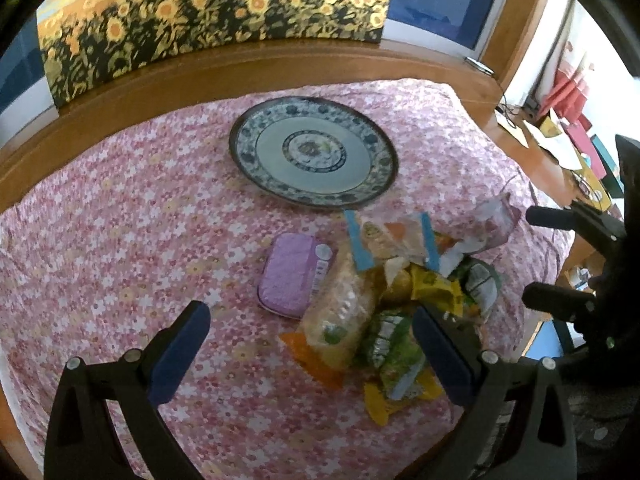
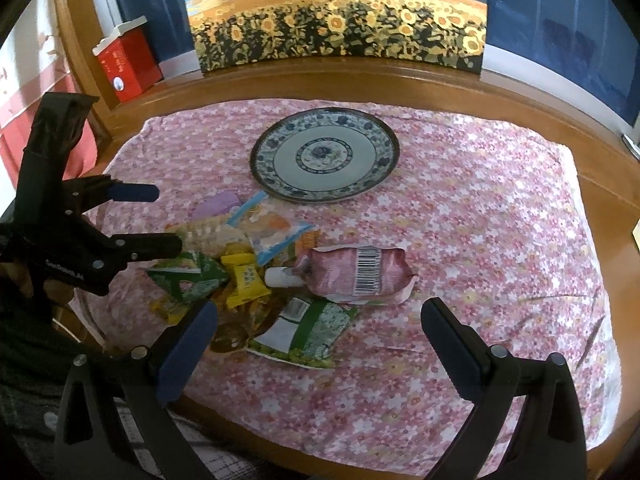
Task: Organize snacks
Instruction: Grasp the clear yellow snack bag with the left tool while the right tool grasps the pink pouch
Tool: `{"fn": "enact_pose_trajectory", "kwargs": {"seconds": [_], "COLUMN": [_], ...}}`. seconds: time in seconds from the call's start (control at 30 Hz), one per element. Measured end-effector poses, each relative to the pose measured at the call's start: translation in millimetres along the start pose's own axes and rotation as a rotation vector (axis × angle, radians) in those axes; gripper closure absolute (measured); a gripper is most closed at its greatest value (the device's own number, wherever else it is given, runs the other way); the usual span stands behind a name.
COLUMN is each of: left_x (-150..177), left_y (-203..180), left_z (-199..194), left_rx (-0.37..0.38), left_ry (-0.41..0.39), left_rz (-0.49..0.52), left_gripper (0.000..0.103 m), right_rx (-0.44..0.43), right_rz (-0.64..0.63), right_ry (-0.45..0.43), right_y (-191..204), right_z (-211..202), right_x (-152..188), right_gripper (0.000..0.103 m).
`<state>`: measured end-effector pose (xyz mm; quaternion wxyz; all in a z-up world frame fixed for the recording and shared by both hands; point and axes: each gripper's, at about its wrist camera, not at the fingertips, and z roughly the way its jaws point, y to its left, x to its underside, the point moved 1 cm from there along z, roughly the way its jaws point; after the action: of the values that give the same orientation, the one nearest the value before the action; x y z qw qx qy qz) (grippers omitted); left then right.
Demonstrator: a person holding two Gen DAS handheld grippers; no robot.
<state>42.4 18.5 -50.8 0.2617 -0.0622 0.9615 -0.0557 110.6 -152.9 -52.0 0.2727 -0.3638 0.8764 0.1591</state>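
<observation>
An empty blue-and-white patterned plate [image 1: 314,158] [image 2: 324,156] sits at the far middle of the pink floral cloth [image 1: 120,220] [image 2: 480,240]. Nearer lies a heap of snack packs [image 1: 384,292] [image 2: 248,272]. It includes a purple pack [image 1: 286,274], a clear blue-edged bag [image 1: 390,240], a yellow pack [image 2: 244,278], a green pack [image 2: 308,332] and a pink pouch with a barcode [image 2: 360,274]. My left gripper [image 1: 310,320] [image 2: 164,218] hovers open over the heap's left side. My right gripper [image 2: 320,314] [image 1: 536,258] hangs open above the green pack and pink pouch. Neither holds anything.
The cloth covers a round wooden table [image 2: 440,80]. A sunflower painting [image 1: 208,24] [image 2: 336,24] leans at the back. A red box [image 2: 128,66] stands at the back left. Papers and boxes [image 1: 568,148] lie off the table's right side.
</observation>
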Motion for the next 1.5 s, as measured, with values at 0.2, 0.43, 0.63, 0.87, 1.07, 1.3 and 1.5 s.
{"fn": "enact_pose_trajectory", "kwargs": {"seconds": [0.2,0.43,0.63,0.87,1.07,1.3,1.5], "left_x": [-3.1,-6.3,-6.1,-3.4,-3.6,-2.6,-1.5], "left_y": [14.0,12.7,9.7,8.0,8.3,-2.5,-1.3], "left_z": [16.1,22.7,34.2,36.0,33.8,24.0,9.5], "left_rx": [0.000,0.031,0.041,0.083,0.110,0.103,0.089], "left_ry": [0.063,0.093,0.144,0.165,0.167,0.141,0.103], "left_rz": [-0.062,-0.063,-0.070,-0.075,-0.079,-0.032,-0.026], "left_gripper": [0.005,0.009,0.021,0.033,0.055,0.071,0.077], "right_rx": [0.018,0.045,0.063,0.094,0.032,0.002,-0.010], "right_rz": [0.038,0.058,0.083,0.106,0.124,0.120,0.135], "right_ry": [0.012,0.010,0.012,0.027,0.031,0.016,0.010], "right_y": [-10.4,-18.5,-24.0,-29.9,-28.9,-24.8,-26.6], "right_z": [6.3,13.2,19.8,27.3,30.0,24.1,20.9], "right_x": [-2.2,-10.7,-18.1,-20.5,-22.5,-24.2,-24.5], "right_gripper": [0.000,0.000,0.000,0.000,0.016,0.046,0.048]}}
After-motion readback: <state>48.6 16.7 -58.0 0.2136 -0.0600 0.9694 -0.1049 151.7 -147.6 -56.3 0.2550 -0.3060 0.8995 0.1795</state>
